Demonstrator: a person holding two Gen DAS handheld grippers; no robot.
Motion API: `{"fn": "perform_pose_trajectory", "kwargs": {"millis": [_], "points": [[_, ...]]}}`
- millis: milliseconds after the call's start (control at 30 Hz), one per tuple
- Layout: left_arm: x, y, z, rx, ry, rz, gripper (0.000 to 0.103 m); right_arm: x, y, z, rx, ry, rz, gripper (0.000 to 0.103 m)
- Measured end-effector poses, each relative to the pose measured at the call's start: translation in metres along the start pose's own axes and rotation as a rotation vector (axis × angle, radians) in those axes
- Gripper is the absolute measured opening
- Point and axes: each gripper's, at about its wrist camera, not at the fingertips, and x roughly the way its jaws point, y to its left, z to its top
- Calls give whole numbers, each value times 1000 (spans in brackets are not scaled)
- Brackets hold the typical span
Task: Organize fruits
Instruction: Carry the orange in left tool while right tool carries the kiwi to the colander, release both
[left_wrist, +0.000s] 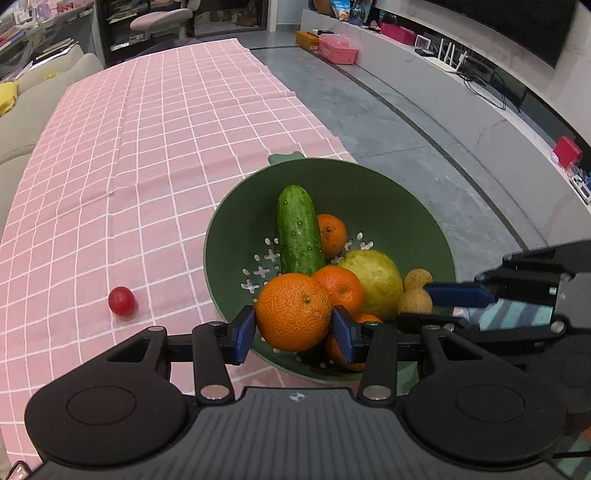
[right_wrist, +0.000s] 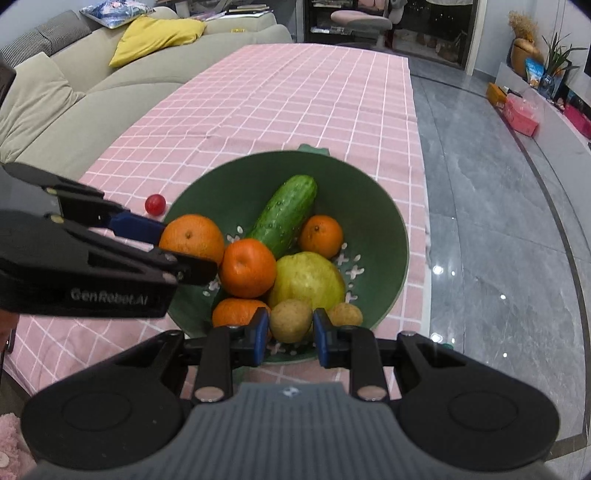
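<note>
the left gripper (left_wrist: 293, 332) is closed on a large orange (left_wrist: 293, 312), its blue pads (left_wrist: 243, 334) pressed against the fruit's two sides above the near rim of the green colander bowl (left_wrist: 236, 236). from the right wrist view the same orange (right_wrist: 192, 236) sits at the bowl's left edge with the left gripper's blue fingers (right_wrist: 136, 225) on it. the right gripper (right_wrist: 290, 332) has its pads (right_wrist: 261, 334) on either side of a small tan round fruit (right_wrist: 290, 319) at the bowl's near edge; the pads look to be touching it, though whether they are squeezing it cannot be told. a second tan fruit (right_wrist: 345, 314) lies just beside it. inside the bowl (right_wrist: 384, 229) a cucumber (right_wrist: 284, 214) leans diagonally, with a yellow-green guava (right_wrist: 306, 280) in the middle, a tangerine (right_wrist: 248, 267) touching it on the left, another tangerine (right_wrist: 320, 236) near the cucumber's right side, and one more orange fruit (right_wrist: 236, 312) low at the front. a red cherry tomato (left_wrist: 121, 301) lies on the pink checked tablecloth (left_wrist: 147, 147), apart from the bowl on its left. a beige sofa (right_wrist: 74, 103) runs along the table's far-left side, and grey floor tiles (right_wrist: 498, 221) lie to the right.
</note>
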Motion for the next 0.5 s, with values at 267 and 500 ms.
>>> {"fn": "perform_pose_trajectory", "kwargs": {"millis": [267, 500], "points": [[5, 2, 3, -20, -11, 24, 58, 6, 3, -1, -13, 26, 5, 23], [4, 3, 2, -21, -20, 16, 58, 8, 3, 0, -18, 27, 1, 24]]}}
